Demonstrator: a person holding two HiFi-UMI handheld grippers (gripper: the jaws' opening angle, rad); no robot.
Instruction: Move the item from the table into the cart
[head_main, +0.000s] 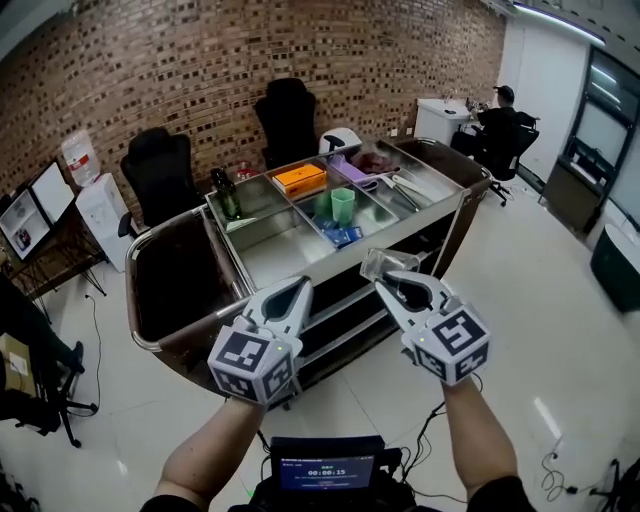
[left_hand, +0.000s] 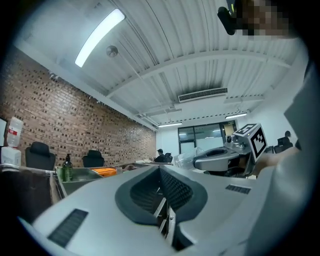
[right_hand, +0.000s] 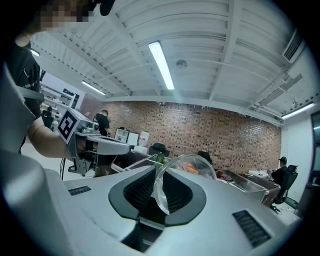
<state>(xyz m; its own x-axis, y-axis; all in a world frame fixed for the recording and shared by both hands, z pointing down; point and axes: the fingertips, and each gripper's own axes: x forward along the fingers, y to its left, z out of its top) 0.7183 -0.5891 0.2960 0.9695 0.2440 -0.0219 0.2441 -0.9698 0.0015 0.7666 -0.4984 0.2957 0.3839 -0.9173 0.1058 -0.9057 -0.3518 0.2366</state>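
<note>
Two grippers, both yours, side by side in front of the cart (head_main: 430, 212).

- Right gripper (head_main: 392, 287): jaws nearly together, clamped on the thin wall of one clear plastic cup (head_main: 386, 263). The cup's mouth stands out past the fingertips, tilted, and is carried in the air at the cart's near edge, not inside any compartment.
- Left gripper (head_main: 296, 292): jaws closed together, nothing between them. It sits just to the left of the right gripper, level with it.

Ahead of both grippers, in the cart's steel top compartments:
- one green cup (head_main: 343, 205), upright, straight ahead
- one blue packet (head_main: 343, 236), nearer to you than that cup
- one orange box (head_main: 300, 178), further back
- one dark green bottle (head_main: 228, 195), ahead and left of the left gripper
- purple and dark red items at the far right, too small to name

Beyond the cart are two black office chairs (head_main: 160, 175) against the brick wall. One seated person (head_main: 500, 118) is far off, ahead to the right.
</note>
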